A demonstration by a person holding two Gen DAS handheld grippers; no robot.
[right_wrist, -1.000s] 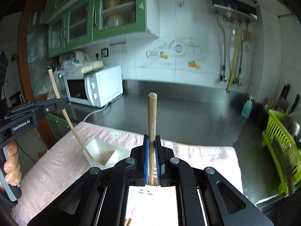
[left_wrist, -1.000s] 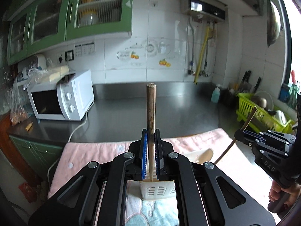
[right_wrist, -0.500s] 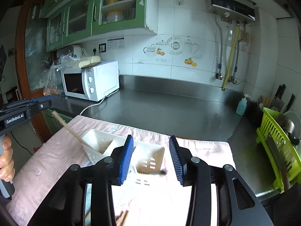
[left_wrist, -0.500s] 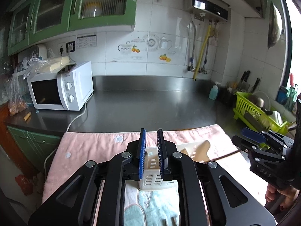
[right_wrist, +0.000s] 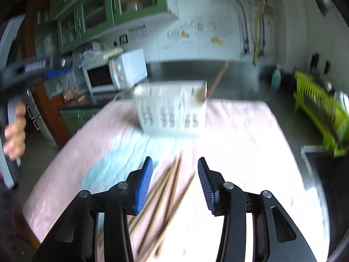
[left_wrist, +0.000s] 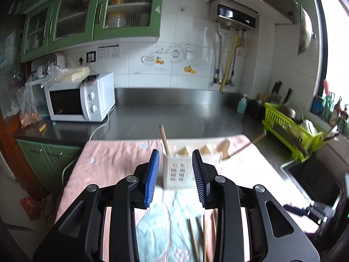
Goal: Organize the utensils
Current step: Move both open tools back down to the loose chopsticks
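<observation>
Nearest of all, the left gripper (left_wrist: 175, 175) has its blue-padded jaws partly apart and opening, with nothing pinched between them; past the pads, farther off, stands the white utensil holder (left_wrist: 177, 170). Below the gripper, loose chopsticks (left_wrist: 200, 235) lie on a pale blue patch of the pink cloth (left_wrist: 109, 159) that covers the table. The right gripper (right_wrist: 174, 183) likewise has its jaws moderately spread and empty, hanging above the same scattered chopsticks (right_wrist: 168, 187), which fan out on the cloth beneath and between the pads without touching them. That view is badly blurred.

Further back, the utensil holder sits upright on the cloth, a slotted white box with several compartments. One chopstick (left_wrist: 164, 140) stands in its left end compartment, leaning slightly left. At the right end a wooden handle (left_wrist: 258, 137) pokes out sideways over the cloth's edge; which compartment holds it I cannot tell. At the left edge of the right wrist view, a hand (right_wrist: 15, 131) grips the other gripper's handle.

Beyond the table runs a steel counter (left_wrist: 174, 118) with a white microwave (left_wrist: 80, 99) on the left and a green dish rack (left_wrist: 290, 128) on the right.
</observation>
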